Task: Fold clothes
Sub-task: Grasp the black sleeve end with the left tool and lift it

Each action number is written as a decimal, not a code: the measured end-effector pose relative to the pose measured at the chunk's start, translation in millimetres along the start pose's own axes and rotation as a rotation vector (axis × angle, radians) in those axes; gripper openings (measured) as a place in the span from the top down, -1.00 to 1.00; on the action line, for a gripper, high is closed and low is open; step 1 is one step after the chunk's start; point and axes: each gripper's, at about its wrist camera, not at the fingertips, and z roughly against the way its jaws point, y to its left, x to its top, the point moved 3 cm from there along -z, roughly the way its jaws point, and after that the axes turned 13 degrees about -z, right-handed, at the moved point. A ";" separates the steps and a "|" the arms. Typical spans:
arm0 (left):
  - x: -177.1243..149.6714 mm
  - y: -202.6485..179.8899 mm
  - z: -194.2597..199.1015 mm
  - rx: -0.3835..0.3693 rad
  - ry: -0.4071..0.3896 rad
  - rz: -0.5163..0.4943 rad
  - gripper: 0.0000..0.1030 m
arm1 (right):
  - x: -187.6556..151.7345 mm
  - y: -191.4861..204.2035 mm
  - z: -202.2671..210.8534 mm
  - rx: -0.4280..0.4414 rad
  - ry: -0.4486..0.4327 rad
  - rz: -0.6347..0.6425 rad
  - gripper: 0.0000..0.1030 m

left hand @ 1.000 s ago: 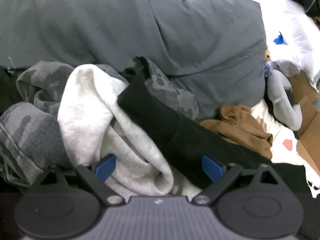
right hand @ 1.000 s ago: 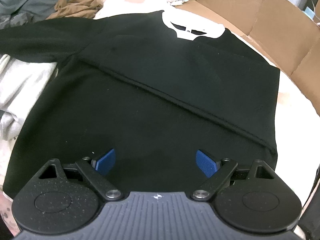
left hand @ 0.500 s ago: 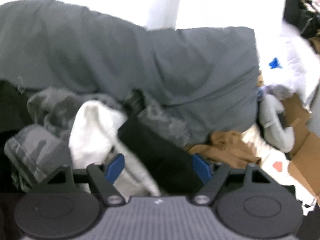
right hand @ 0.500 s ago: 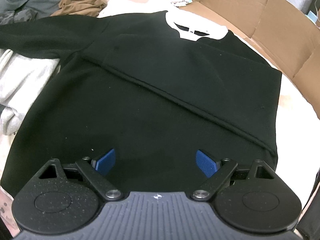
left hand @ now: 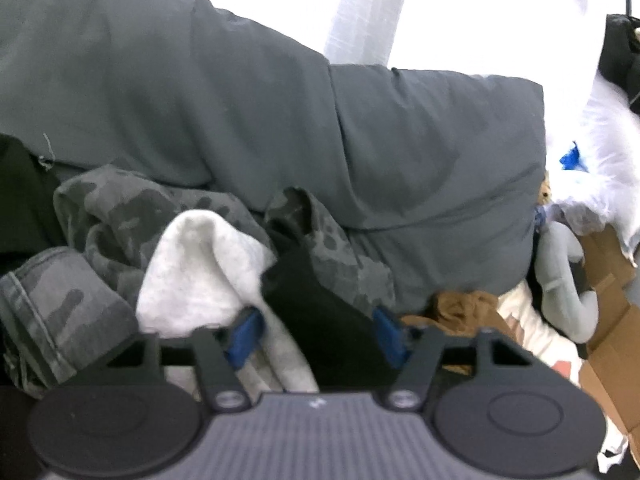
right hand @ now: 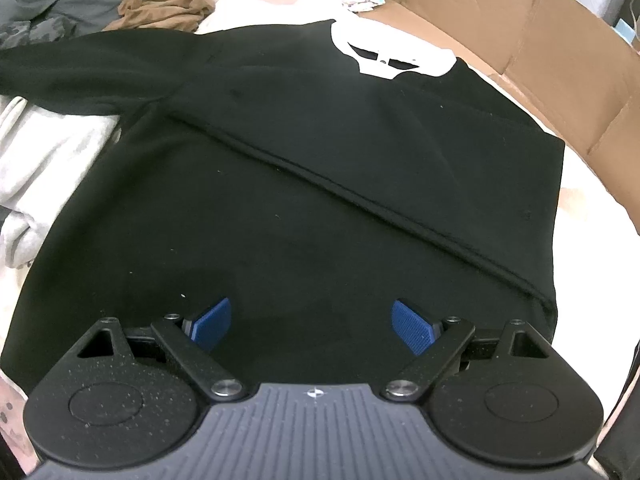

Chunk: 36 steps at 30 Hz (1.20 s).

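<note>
A black sweatshirt (right hand: 320,160) with a white print (right hand: 400,56) near its collar lies spread flat on the bed, one side folded over along a diagonal seam. Its other sleeve (right hand: 80,76) stretches out to the left over a pile of clothes. My right gripper (right hand: 312,322) hovers open above the sweatshirt's lower body, with nothing between its pads. In the left wrist view the end of that black sleeve (left hand: 320,308) lies between the jaws of my left gripper (left hand: 316,332). The jaws are closing on it, and a fold of pale fabric sits beside the left pad.
A light grey garment (left hand: 200,264) and a camouflage one (left hand: 120,216) are heaped under the sleeve, against a grey duvet (left hand: 280,120). A brown garment (left hand: 460,308) and a grey plush toy (left hand: 560,280) lie to the right. A cardboard box (right hand: 520,40) borders the bed's far right.
The left gripper's jaws have drawn in around the black sleeve, and its view has tipped upward and rolled a little. The right gripper and the sweatshirt stay as they were.
</note>
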 end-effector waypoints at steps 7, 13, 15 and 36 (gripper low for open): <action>-0.7 -4.7 -0.5 0.022 -0.002 -0.005 0.29 | -3.3 0.1 -2.1 0.003 0.006 0.003 -0.78; -0.8 -3.2 -14.2 0.004 0.034 0.009 0.06 | -4.9 -1.6 -3.7 -0.006 0.009 0.005 -0.78; -1.0 -1.3 -15.8 0.001 0.030 0.016 0.37 | -4.4 -2.0 -4.7 -0.012 0.011 0.001 -0.78; 31.8 -71.4 51.6 -0.069 -0.084 -0.132 0.74 | 3.4 -94.6 7.7 0.126 -0.040 -0.210 -0.77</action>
